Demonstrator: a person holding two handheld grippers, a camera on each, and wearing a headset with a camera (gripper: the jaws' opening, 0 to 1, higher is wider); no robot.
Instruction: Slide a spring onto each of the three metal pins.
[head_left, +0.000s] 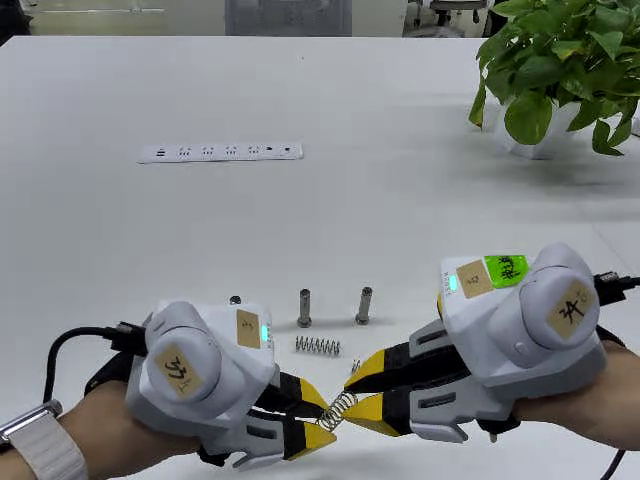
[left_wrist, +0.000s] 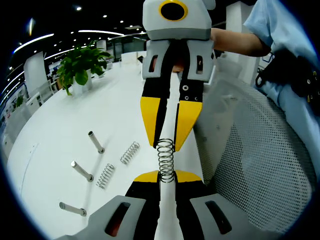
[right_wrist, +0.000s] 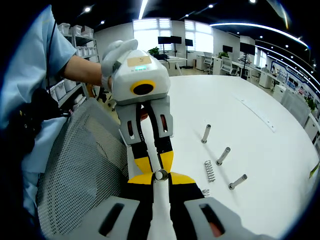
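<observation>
A broad white desk (head_left: 120, 250) runs back to a power strip (head_left: 221, 152) at about eleven o'clock and a potted plant (head_left: 560, 70) at two o'clock. Plenty of bare surface lies between those and the work. Each gripper wears tan stickers (head_left: 177, 368) with a handwritten character, and the right one also has a green sticker (head_left: 505, 270). I cannot read any of the writing.

The left gripper (head_left: 325, 420) and right gripper (head_left: 350, 397) meet tip to tip at six o'clock, close to the near edge of the desk. Their yellow fingers (head_left: 385, 362) each pinch one end of the held spring (head_left: 338, 410), which bridges the gap between them. Just beyond, three pins (head_left: 304, 308) stand upright in a row, the left-hand one half hidden behind the left gripper. A loose spring (head_left: 317, 346) lies in front of them.

The left gripper view shows all three pins in full, a second loose spring (left_wrist: 129, 152) beside the first, and a mesh chair (left_wrist: 250, 150) past the desk edge. The right gripper view looks at the held spring end-on.
</observation>
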